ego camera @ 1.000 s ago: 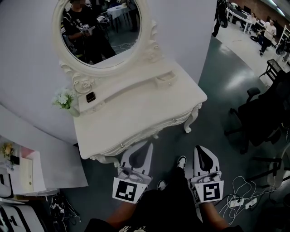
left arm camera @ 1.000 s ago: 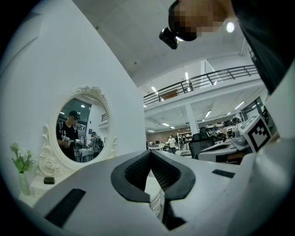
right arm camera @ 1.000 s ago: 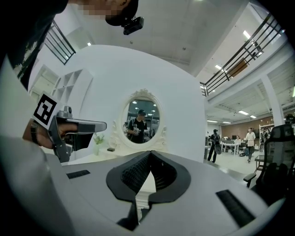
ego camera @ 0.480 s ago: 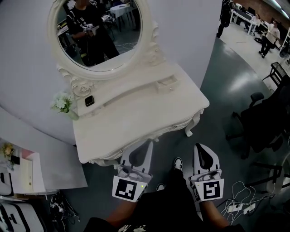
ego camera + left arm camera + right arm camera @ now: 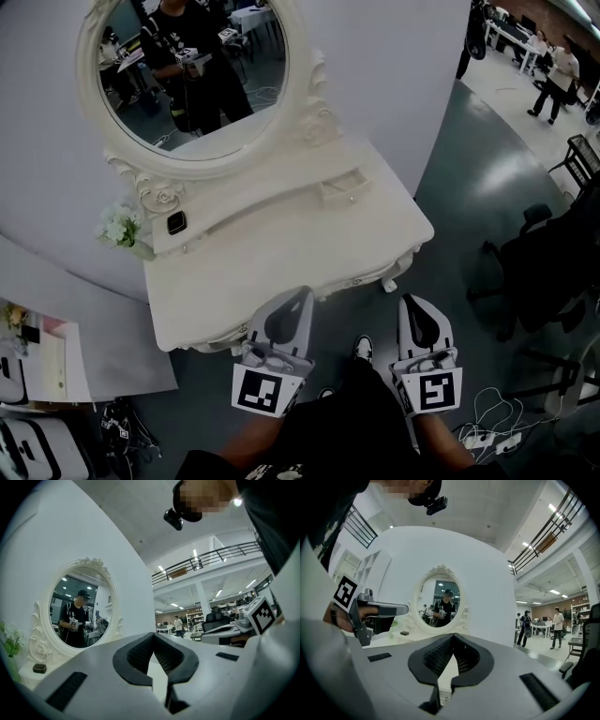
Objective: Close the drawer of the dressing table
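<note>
The white dressing table [image 5: 281, 258] with an oval mirror [image 5: 187, 80] stands in front of me in the head view. A small drawer [image 5: 339, 190] sticks out of the raised shelf at the right, under the mirror. My left gripper [image 5: 300, 294] is shut and empty, its tip over the table's front edge. My right gripper [image 5: 411, 304] is also shut and empty, over the floor beside the table's right front leg. Both are well short of the drawer. The mirror [image 5: 79, 609] rises ahead of the shut left gripper [image 5: 153, 634]. Beyond the shut right gripper [image 5: 453, 635] the mirror [image 5: 440, 604] shows too.
A vase of white flowers [image 5: 120, 228] and a small dark object [image 5: 175, 223] sit at the shelf's left end. A low white unit with papers [image 5: 56, 356] stands left of the table, black office chairs [image 5: 548, 262] to the right. Cables and a power strip [image 5: 487, 436] lie on the floor.
Both grippers have moved forward towards the dressing table. The left tip, formerly over the floor, now reaches over the front edge. The jaws stayed shut.
</note>
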